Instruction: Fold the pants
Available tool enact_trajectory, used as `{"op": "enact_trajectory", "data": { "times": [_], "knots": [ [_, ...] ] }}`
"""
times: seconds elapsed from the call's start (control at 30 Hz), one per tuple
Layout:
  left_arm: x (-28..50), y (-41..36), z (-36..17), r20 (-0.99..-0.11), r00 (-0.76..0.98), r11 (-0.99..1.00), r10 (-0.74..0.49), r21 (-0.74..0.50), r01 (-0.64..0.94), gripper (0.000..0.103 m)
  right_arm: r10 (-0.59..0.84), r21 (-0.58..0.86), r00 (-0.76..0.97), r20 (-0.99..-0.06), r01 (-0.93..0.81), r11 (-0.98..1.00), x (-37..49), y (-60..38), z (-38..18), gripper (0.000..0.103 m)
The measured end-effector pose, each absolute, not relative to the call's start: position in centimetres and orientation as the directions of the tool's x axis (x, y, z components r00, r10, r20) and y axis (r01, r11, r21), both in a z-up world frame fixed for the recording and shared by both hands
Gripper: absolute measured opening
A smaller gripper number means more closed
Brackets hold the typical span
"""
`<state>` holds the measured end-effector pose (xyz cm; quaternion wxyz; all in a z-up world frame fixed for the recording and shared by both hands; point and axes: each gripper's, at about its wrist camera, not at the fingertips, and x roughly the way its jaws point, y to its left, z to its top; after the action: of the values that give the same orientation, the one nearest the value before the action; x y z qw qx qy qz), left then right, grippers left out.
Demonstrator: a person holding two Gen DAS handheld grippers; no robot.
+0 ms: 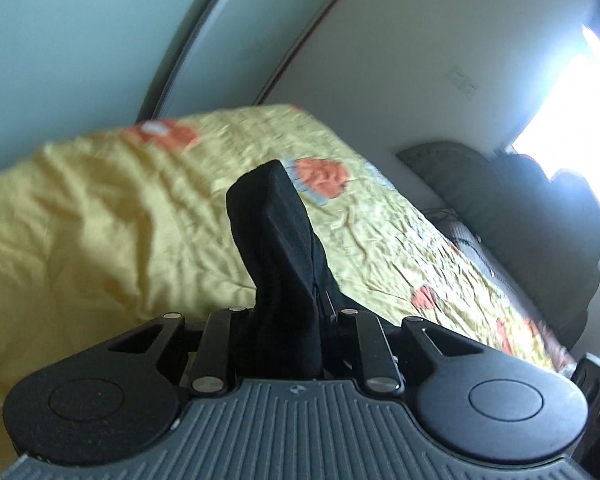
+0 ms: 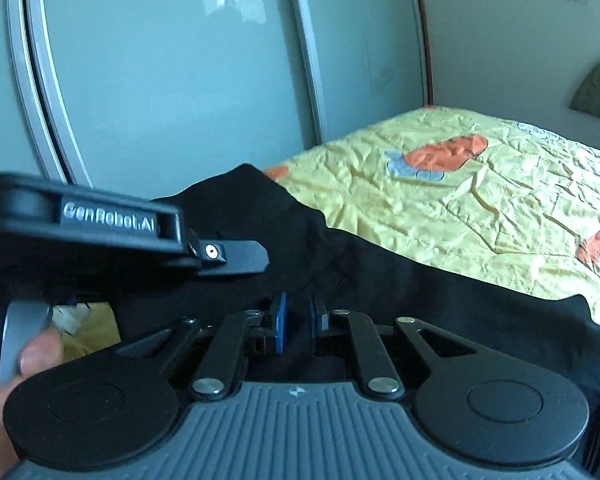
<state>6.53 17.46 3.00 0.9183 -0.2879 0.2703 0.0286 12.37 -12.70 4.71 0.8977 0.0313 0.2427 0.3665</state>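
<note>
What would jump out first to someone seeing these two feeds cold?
Probably the black pants draped across the near edge of the bed, dark against the yellow bedspread with its orange patches. Next, the left hand-held gripper, whose fingers look wrapped in black cloth pinched between them, standing up mid-frame. In the right wrist view the right hand-held gripper shows blue pads slightly apart, low over the pants.

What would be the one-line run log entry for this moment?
left tool: shut on pants | right tool: open, above pants | pants: on bed
</note>
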Motion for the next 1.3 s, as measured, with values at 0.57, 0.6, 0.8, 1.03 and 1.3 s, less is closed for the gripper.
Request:
{"op": "enact_trajectory", "data": {
  "times": [0.57, 0.6, 0.8, 1.03, 1.3],
  "knots": [
    [4.2, 1.6, 8.0, -0.37, 0.907, 0.946, -0.202, -0.313, 0.083, 0.02, 0.587, 0.386, 0.788, -0.186, -0.491, 0.781, 6.7, -25.7, 6.4, 0.011],
    [4.2, 0.8, 8.0, -0.372, 0.903, 0.946, -0.214, -0.31, 0.097, 0.02, 0.575, 0.389, 0.797, -0.184, -0.478, 0.788, 6.5, -26.5, 6.3, 0.011],
    [4.8, -4.2, 7.6, -0.377, 0.883, 0.947, -0.279, -0.261, 0.188, 0.022, 0.511, 0.427, 0.842, -0.171, -0.404, 0.809, 5.3, -31.0, 5.4, 0.011],
    [4.5, -10.0, 7.0, -0.376, 0.856, 0.932, -0.354, -0.222, 0.287, 0.025, 0.437, 0.472, 0.885, -0.162, -0.32, 0.821, 4.3, -36.0, 4.0, 0.011],
    [5.4, -15.4, 4.9, -0.414, 0.81, 0.909, -0.416, -0.206, 0.362, 0.025, 0.357, 0.508, 0.912, -0.202, -0.214, 0.834, 3.2, -41.2, 1.4, 0.011]
  ]
}}
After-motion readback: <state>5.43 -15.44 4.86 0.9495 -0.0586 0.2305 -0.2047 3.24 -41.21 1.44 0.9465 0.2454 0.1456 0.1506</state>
